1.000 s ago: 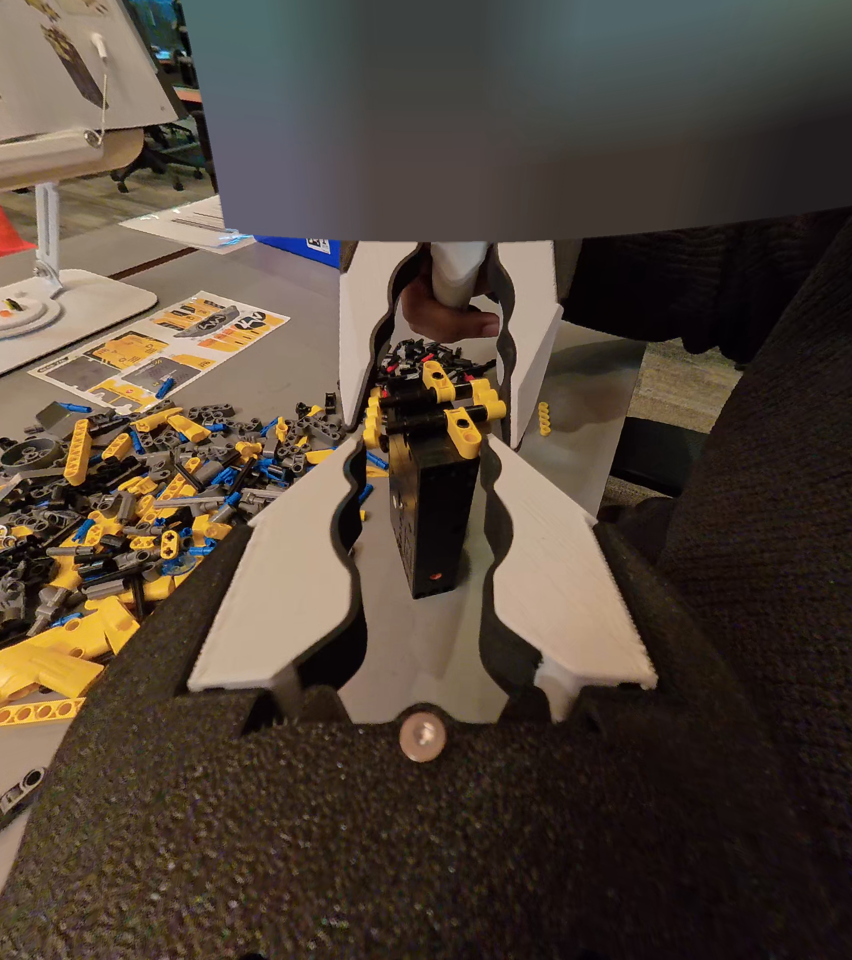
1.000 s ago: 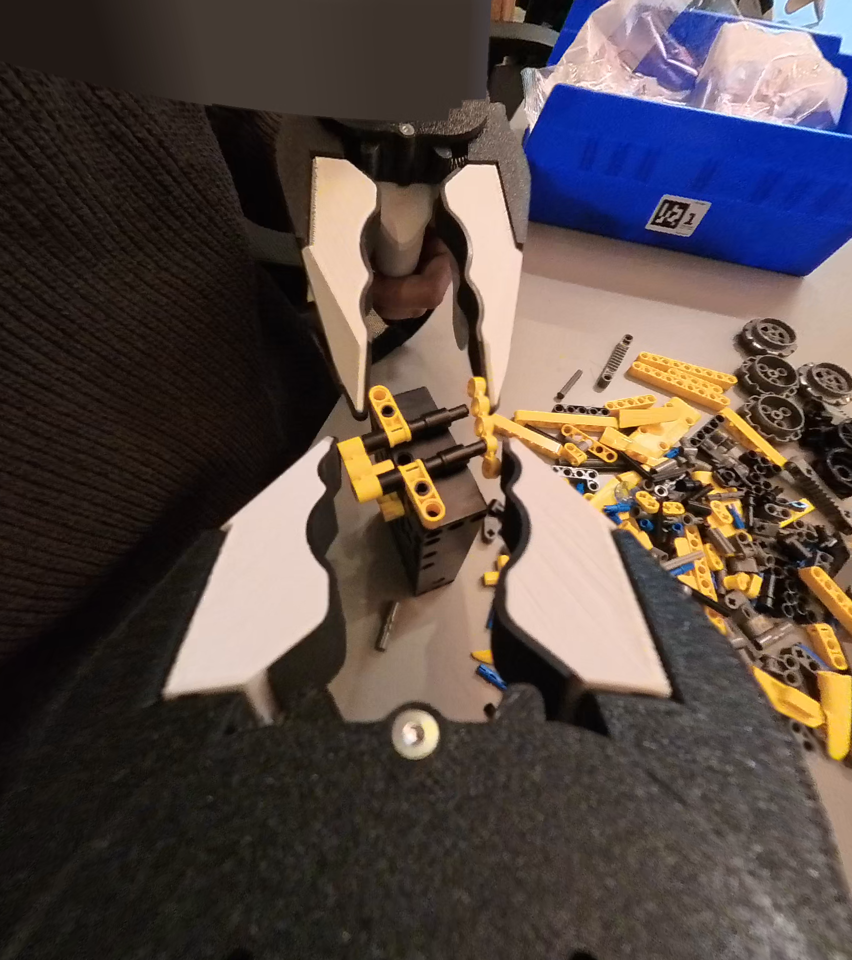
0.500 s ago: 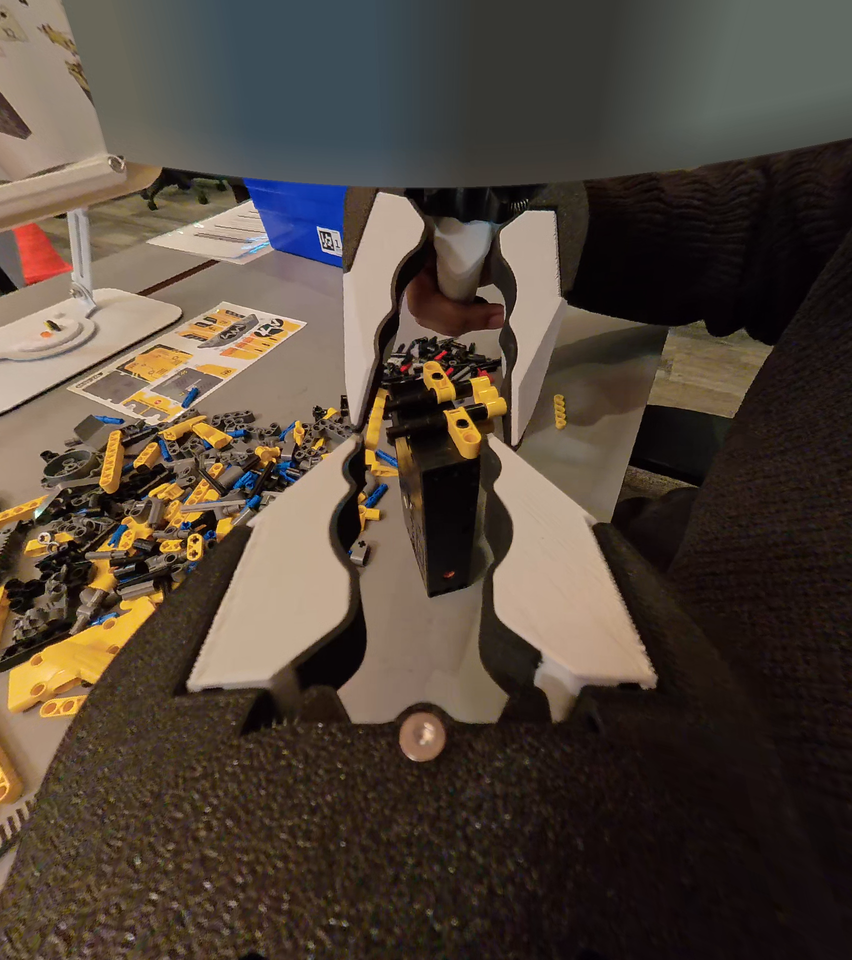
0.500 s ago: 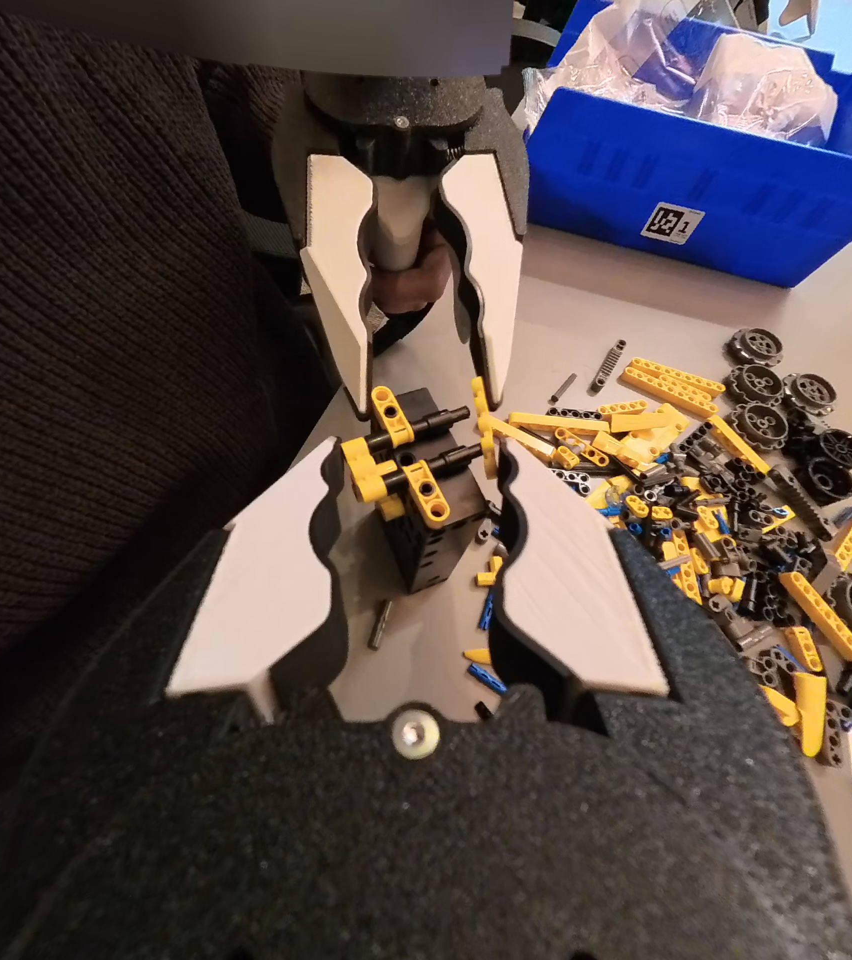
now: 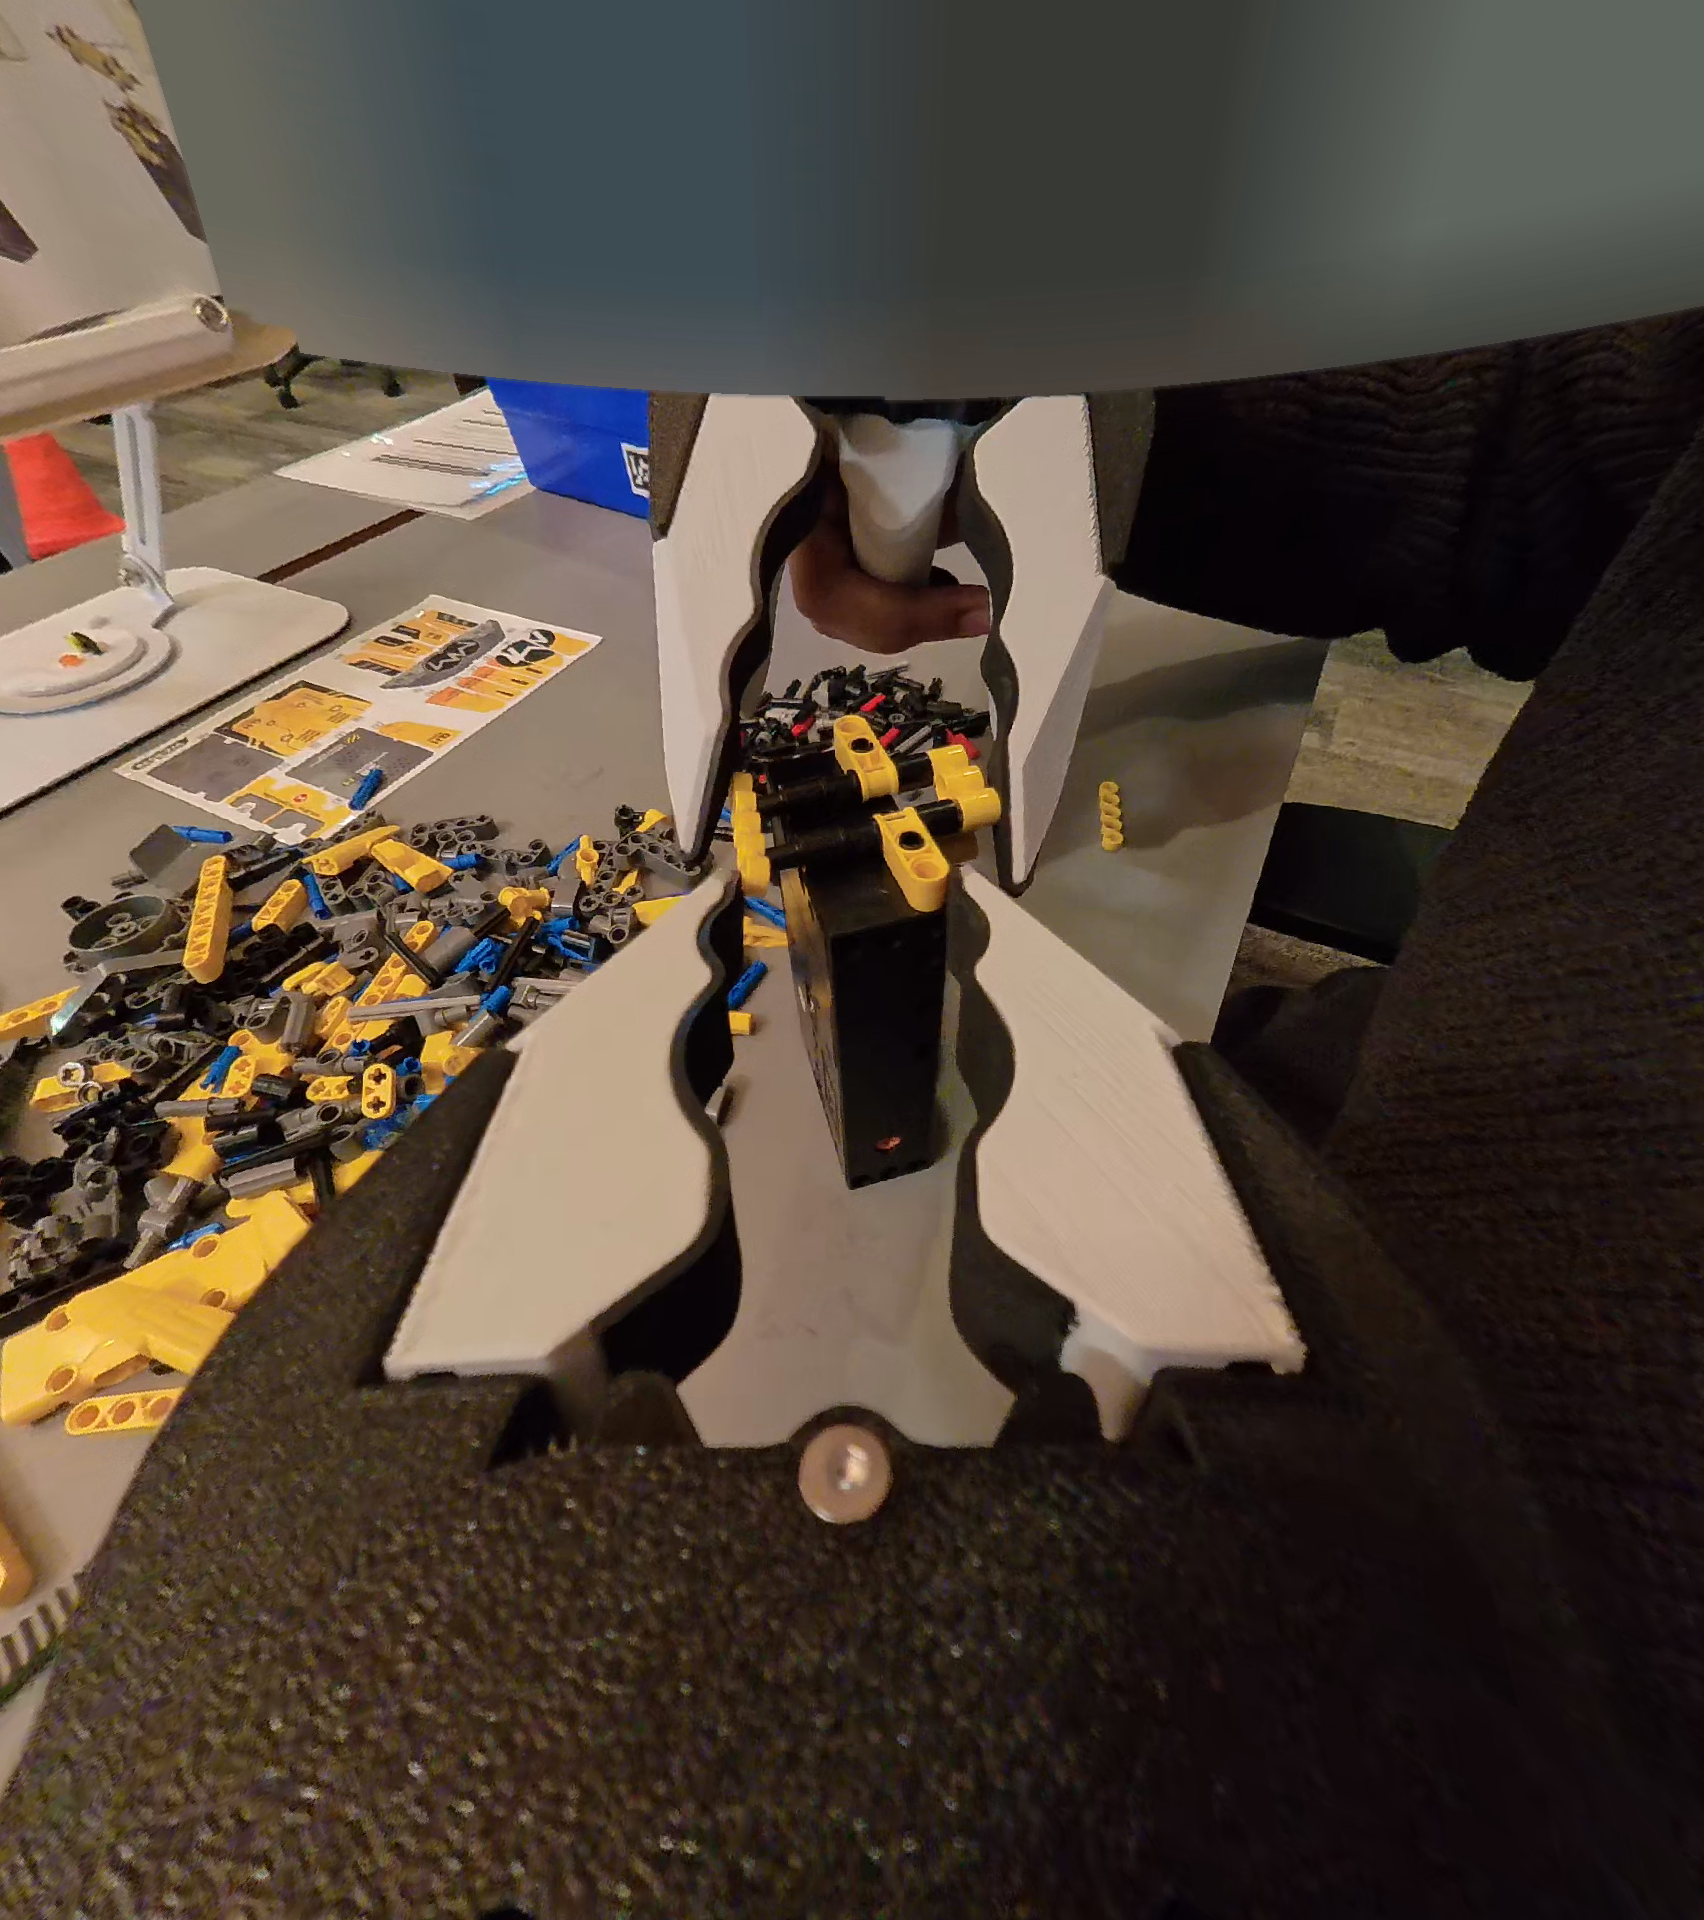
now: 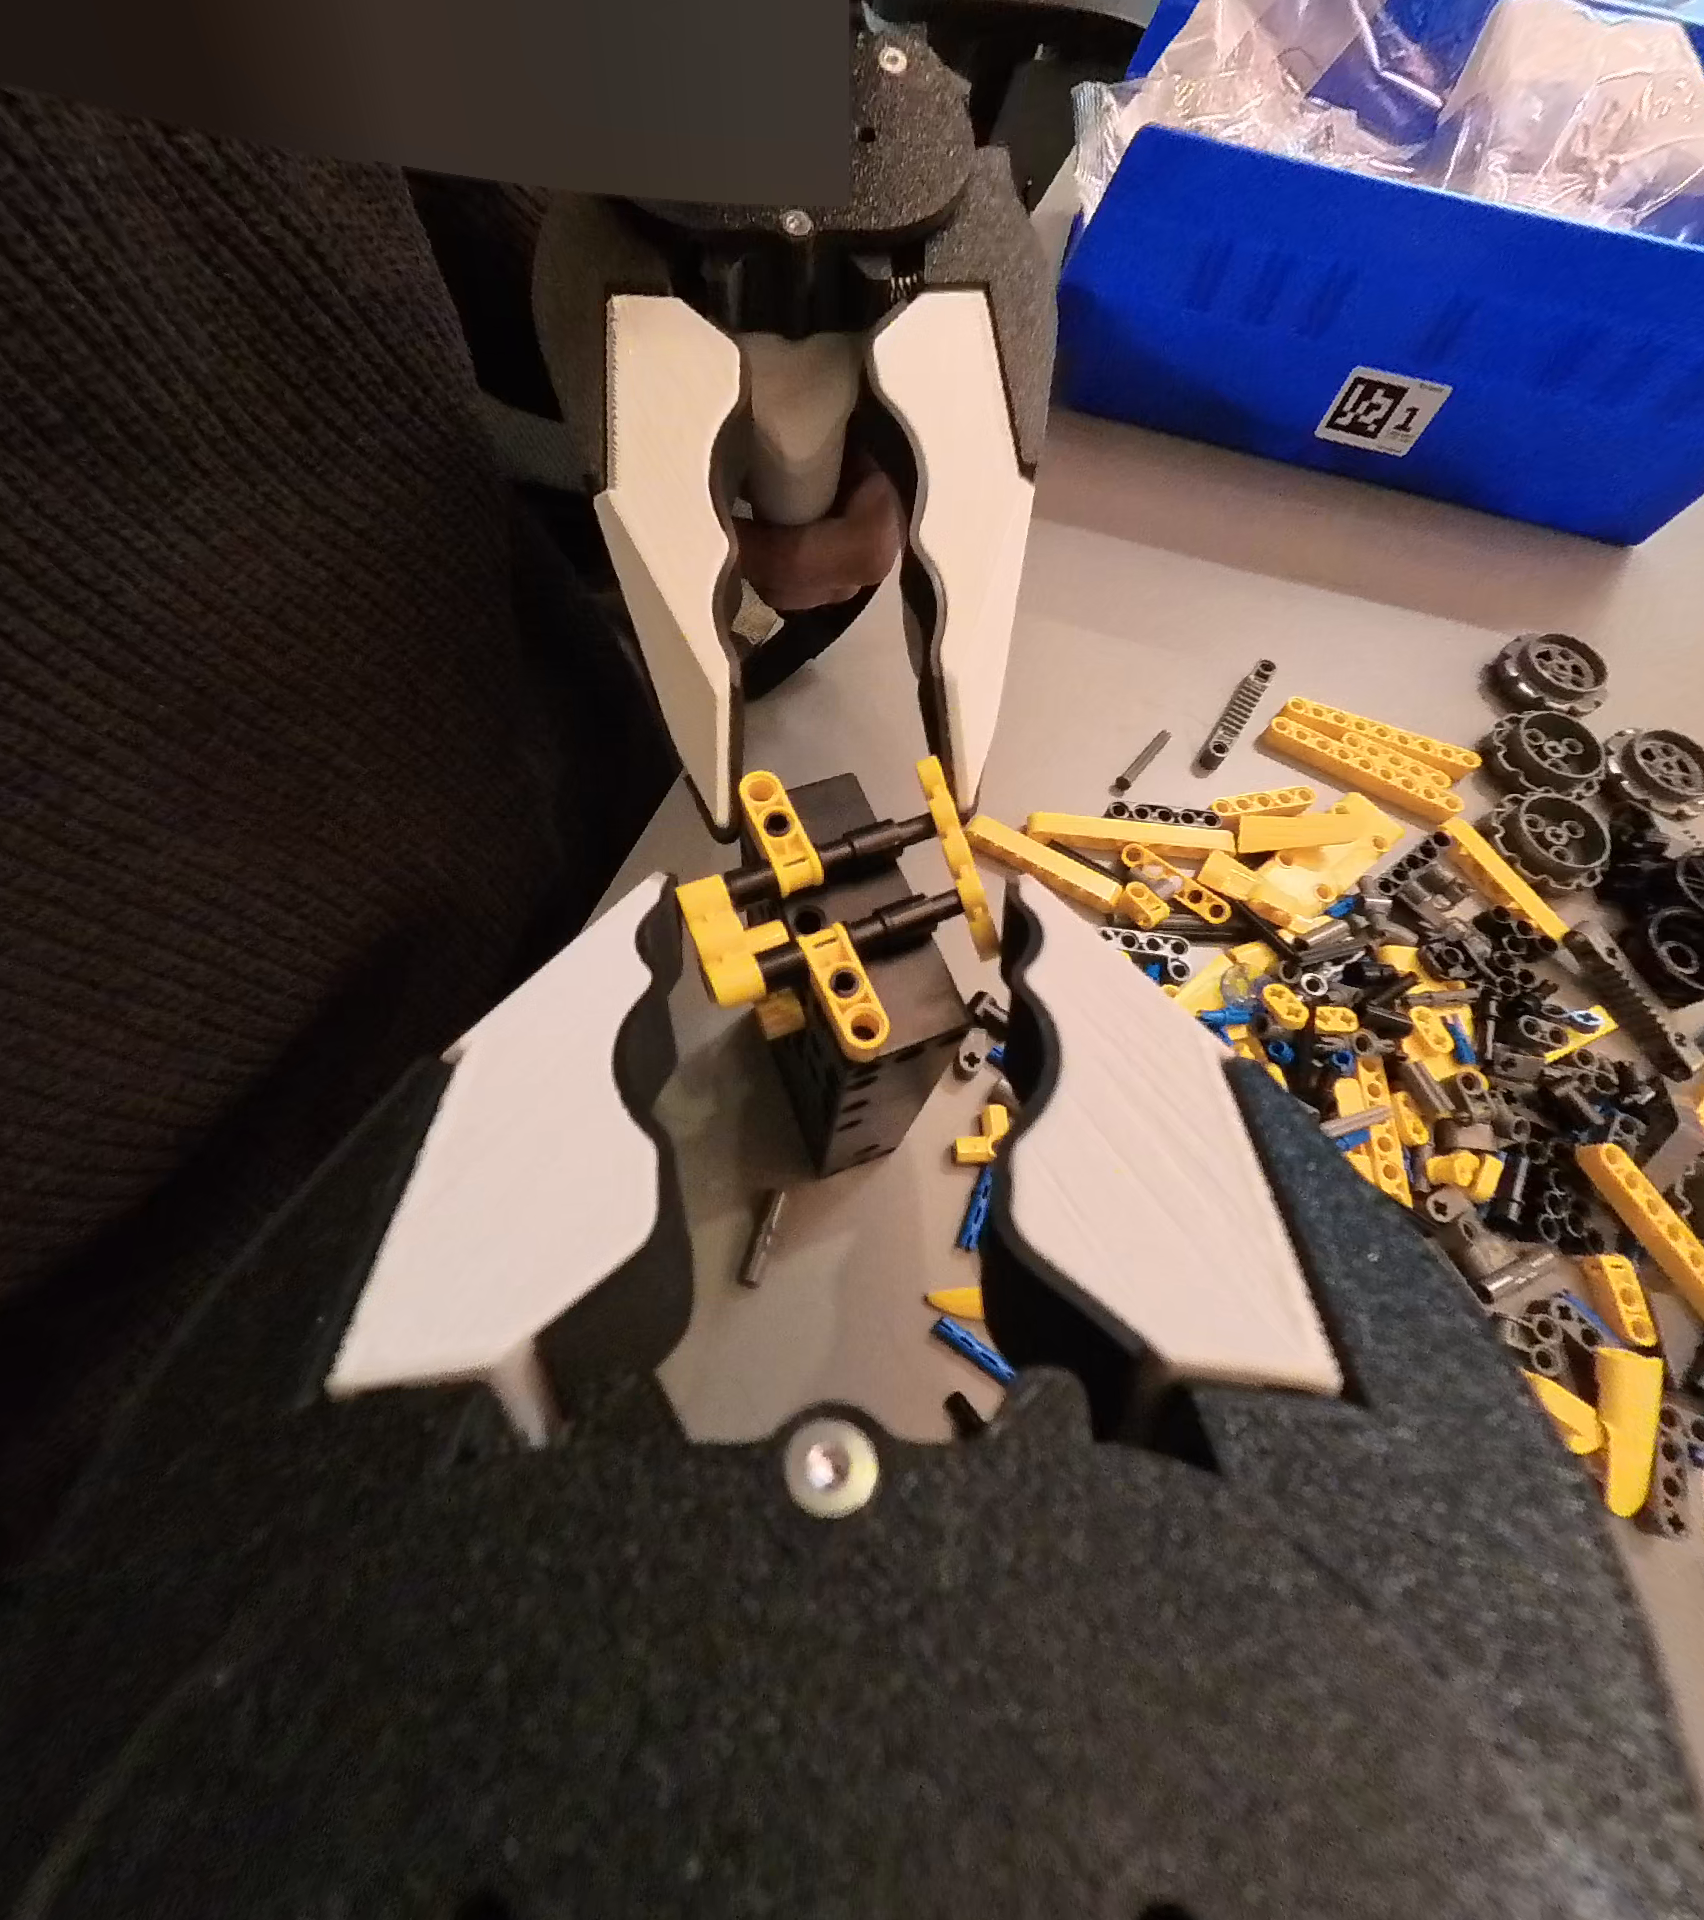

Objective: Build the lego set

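A black box (image 5: 874, 1049) with two black axles and yellow connectors on top stands upright at the table's near edge; it also shows in the right wrist view (image 6: 858, 1070). My left gripper (image 5: 843, 883) and right gripper (image 6: 840, 894) face each other across it. The right gripper's fingertips press the axle set's two ends, a yellow connector and a yellow beam (image 6: 952, 862). The left gripper (image 6: 843, 805) clasps the same top part from the far side. The right gripper (image 5: 858, 868) shows beyond the box in the left wrist view. A hand holds each handle.
A pile of loose yellow, black, grey and blue pieces (image 5: 308, 997) (image 6: 1399, 997) lies beside the box. Black wheels (image 6: 1554, 769), a blue bin (image 6: 1399, 312), a sticker sheet (image 5: 360, 717) and a white stand base (image 5: 27, 665) lie farther out. A dark sweater (image 5: 1606, 1039) fills the near side. Both grippers' tips are close together, under 4 cm apart.
Both grippers and the box keep their places relative to each other. In the left wrist view the table and pile slid right, then partly back. Finger gaps are unchanged.
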Demonstrator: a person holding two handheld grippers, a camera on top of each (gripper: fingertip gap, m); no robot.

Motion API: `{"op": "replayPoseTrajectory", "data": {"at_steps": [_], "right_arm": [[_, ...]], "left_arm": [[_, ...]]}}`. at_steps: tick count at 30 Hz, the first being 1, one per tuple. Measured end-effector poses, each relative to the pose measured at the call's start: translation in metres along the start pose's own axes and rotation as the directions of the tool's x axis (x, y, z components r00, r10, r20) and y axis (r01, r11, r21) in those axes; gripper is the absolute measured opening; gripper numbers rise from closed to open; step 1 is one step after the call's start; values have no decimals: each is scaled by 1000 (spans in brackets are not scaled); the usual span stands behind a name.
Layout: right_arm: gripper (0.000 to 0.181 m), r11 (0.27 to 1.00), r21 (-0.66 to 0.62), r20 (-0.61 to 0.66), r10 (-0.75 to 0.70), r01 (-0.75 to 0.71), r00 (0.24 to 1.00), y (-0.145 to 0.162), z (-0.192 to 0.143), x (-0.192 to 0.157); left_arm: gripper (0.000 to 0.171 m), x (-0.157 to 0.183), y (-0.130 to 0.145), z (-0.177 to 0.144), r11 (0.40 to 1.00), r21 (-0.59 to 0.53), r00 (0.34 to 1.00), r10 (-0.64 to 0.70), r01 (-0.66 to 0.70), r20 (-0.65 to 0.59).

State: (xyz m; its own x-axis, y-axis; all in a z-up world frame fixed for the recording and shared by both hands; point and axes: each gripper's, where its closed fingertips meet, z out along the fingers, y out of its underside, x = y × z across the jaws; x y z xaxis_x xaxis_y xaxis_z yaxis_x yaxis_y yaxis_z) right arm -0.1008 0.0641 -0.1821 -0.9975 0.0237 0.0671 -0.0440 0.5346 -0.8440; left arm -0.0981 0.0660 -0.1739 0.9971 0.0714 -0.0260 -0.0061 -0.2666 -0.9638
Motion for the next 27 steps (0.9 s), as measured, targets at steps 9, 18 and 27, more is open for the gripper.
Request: {"op": "replayPoseTrajectory", "data": {"at_steps": [9,18,27], "right_arm": [[59,1000,-30,25,0,1,1000,0,0,0],[58,999,-36,35,6,-5,999,2,1,-1],[60,999,-47,28,-2,3,1000,0,2,1]], "left_arm": [[42,-4,0,-1,1000,0,1000,11,-11,25],[48,-6,-3,-2,990,-9,984,144,-144,106],[39,-2,-1,-3,993,-17,990,122,-121,65]]}}
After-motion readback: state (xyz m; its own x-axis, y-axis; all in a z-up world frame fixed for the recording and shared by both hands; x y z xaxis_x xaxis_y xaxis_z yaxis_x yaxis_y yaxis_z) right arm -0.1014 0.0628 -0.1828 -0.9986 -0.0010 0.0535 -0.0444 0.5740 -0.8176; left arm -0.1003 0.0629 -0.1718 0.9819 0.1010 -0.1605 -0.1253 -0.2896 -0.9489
